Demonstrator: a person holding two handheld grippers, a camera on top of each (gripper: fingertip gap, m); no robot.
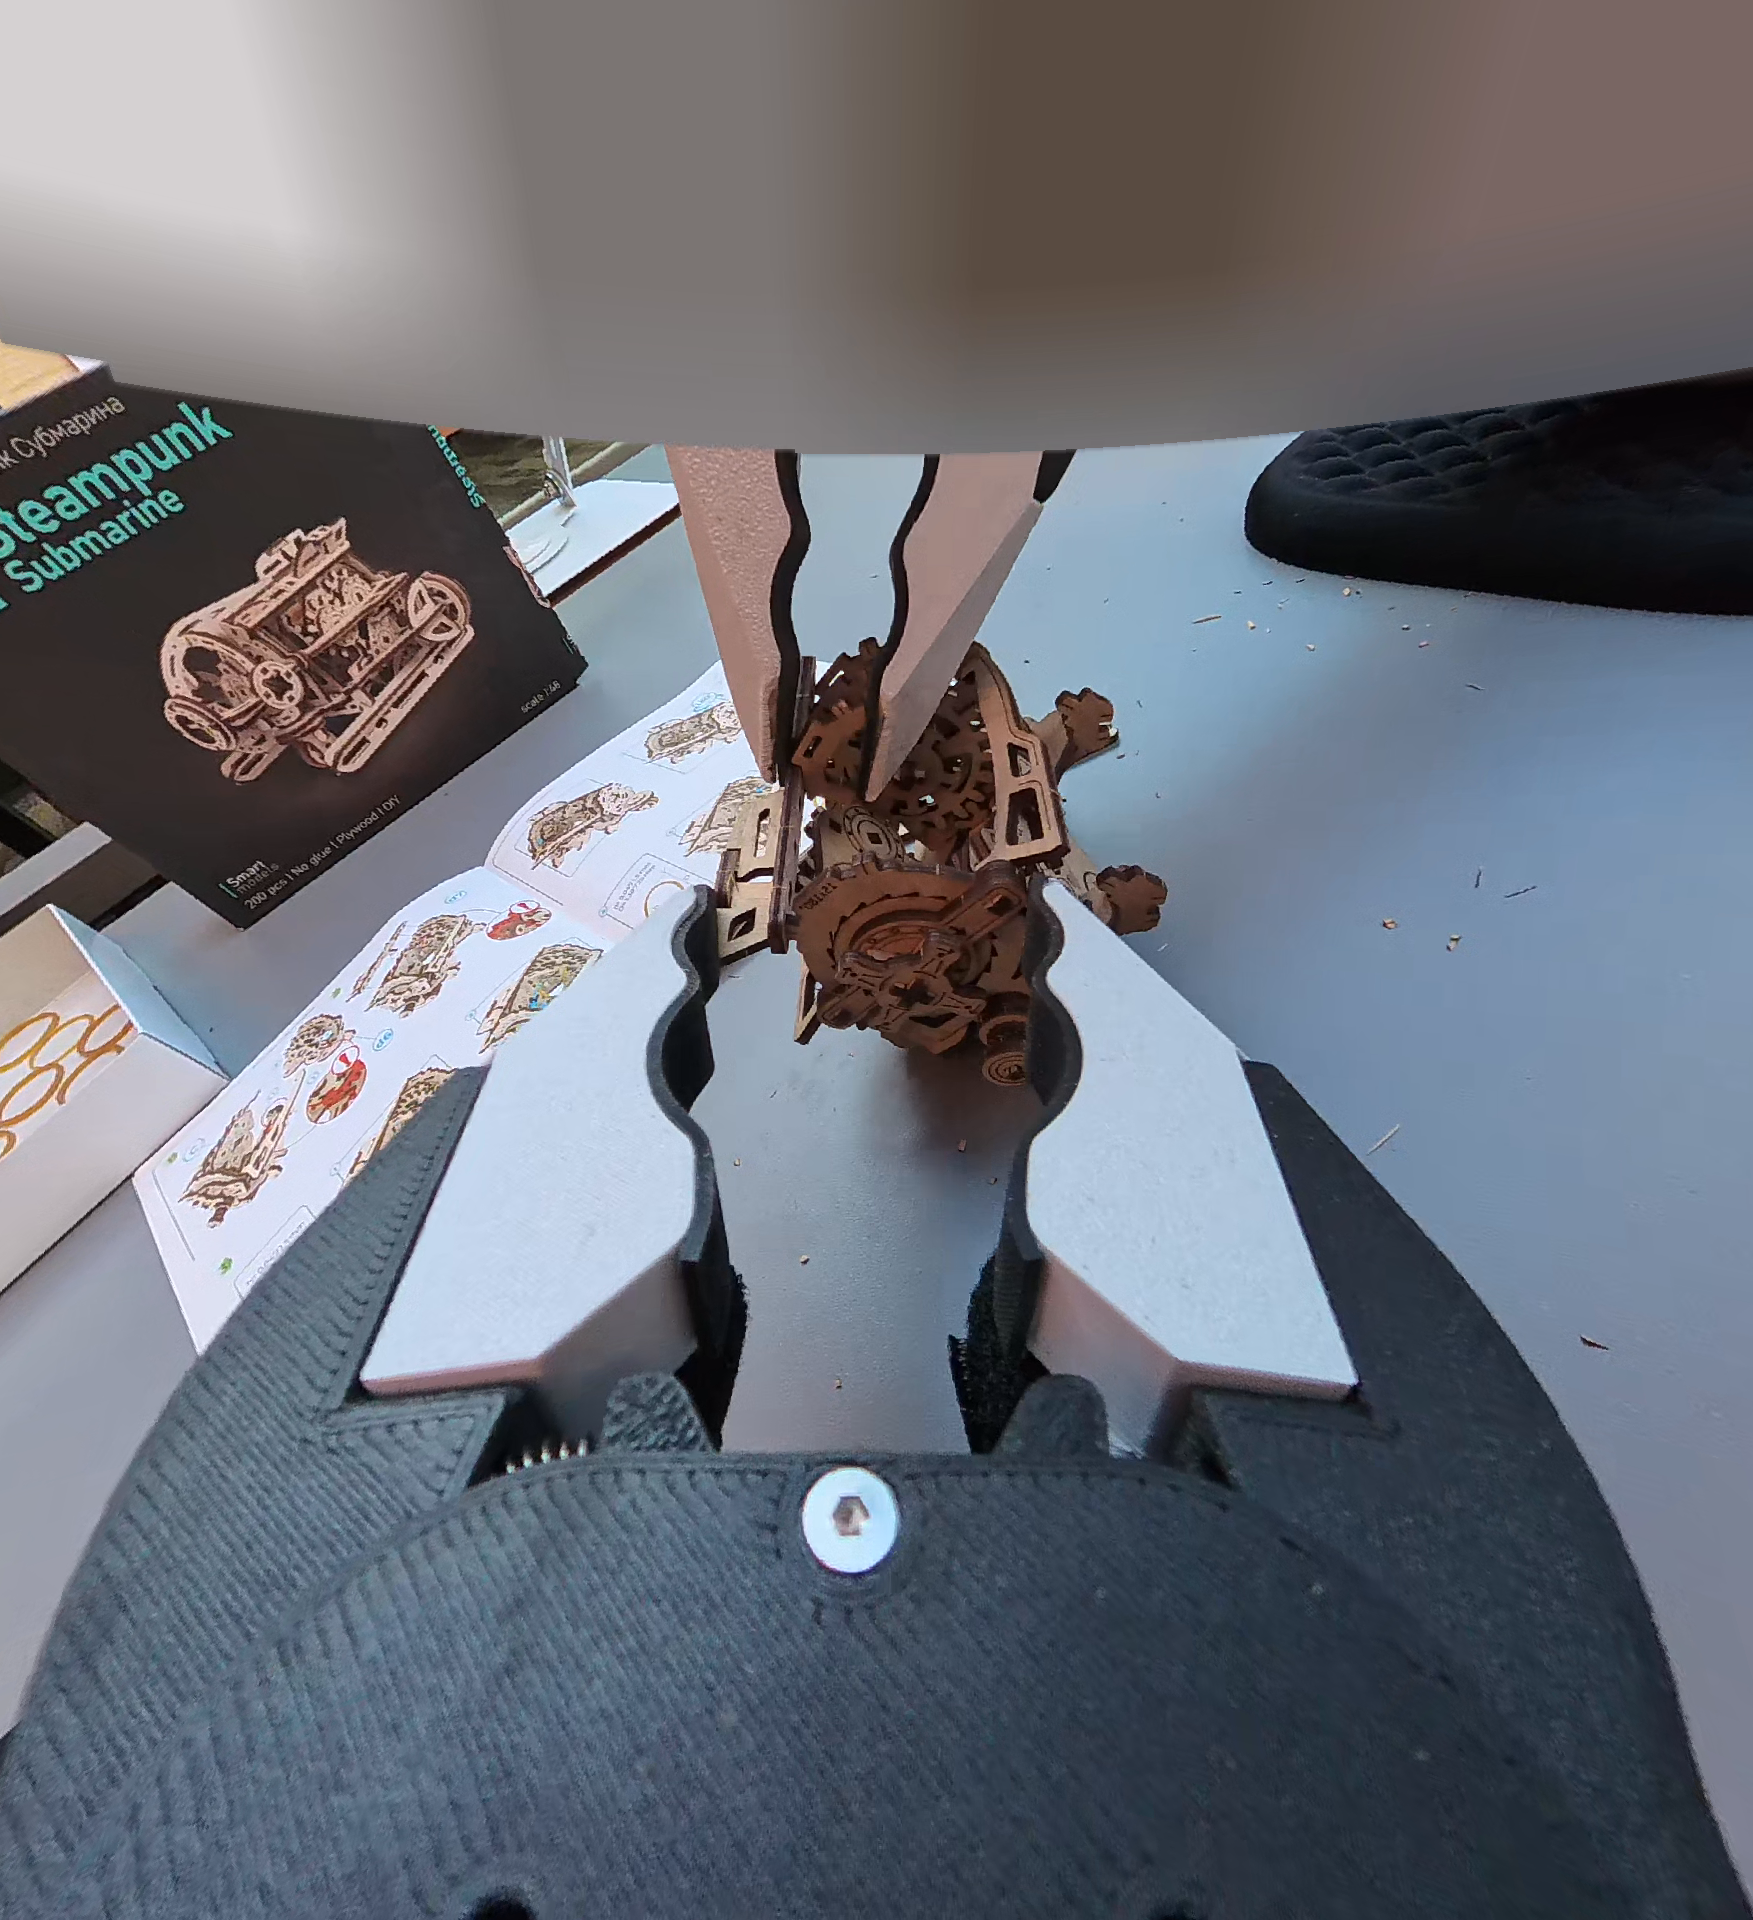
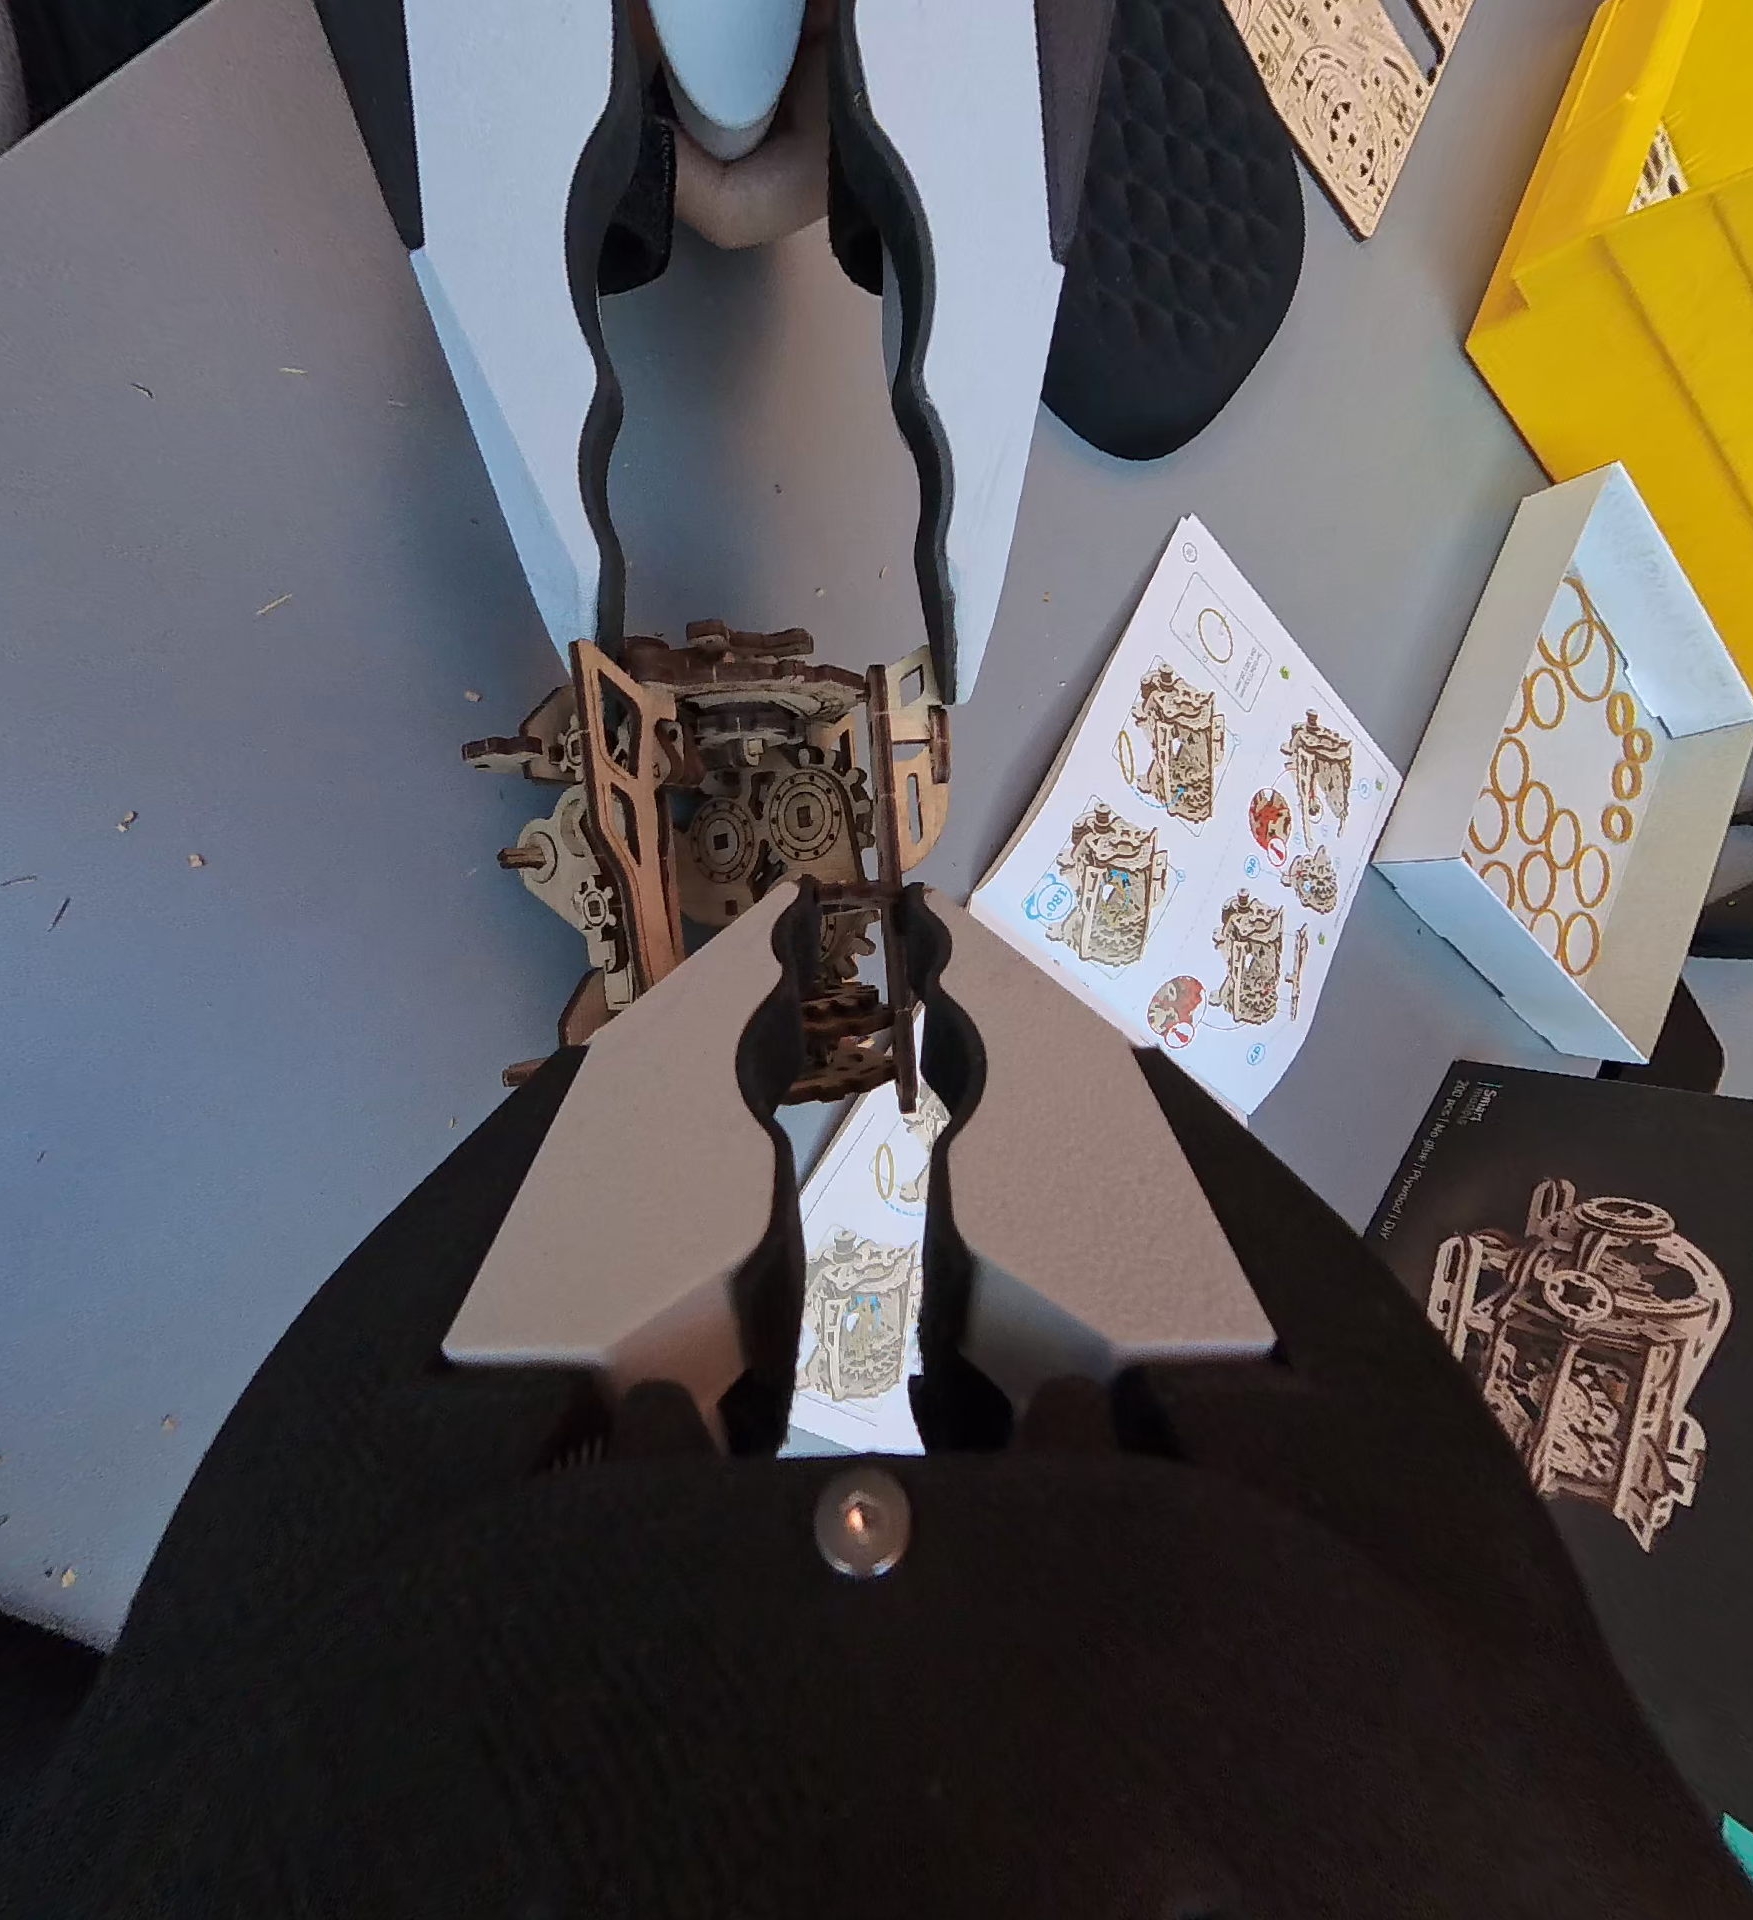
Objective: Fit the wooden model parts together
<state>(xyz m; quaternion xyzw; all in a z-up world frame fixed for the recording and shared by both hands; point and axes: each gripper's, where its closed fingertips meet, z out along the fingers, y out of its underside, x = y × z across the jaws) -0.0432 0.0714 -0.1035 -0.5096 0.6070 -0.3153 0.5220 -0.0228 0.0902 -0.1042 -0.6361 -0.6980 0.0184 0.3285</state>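
On the grey table [image 1: 1474,935], the wooden model [image 1: 913,883] stands beside the instruction sheet [image 2: 1194,810]. The left hand-held gripper [image 1: 872,925] brackets its base, jaws spread, not clearly clamping. The right hand-held gripper [image 2: 851,914], pointing steeply down, pinches a side panel [image 2: 887,831]. Likely seating that panel; next comes firm, aligned pressure.

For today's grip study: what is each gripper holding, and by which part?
Right gripper: shut on the wooden model, pinching its near top edge. Left gripper: open, fingers either side of the model's gear end; contact unclear.
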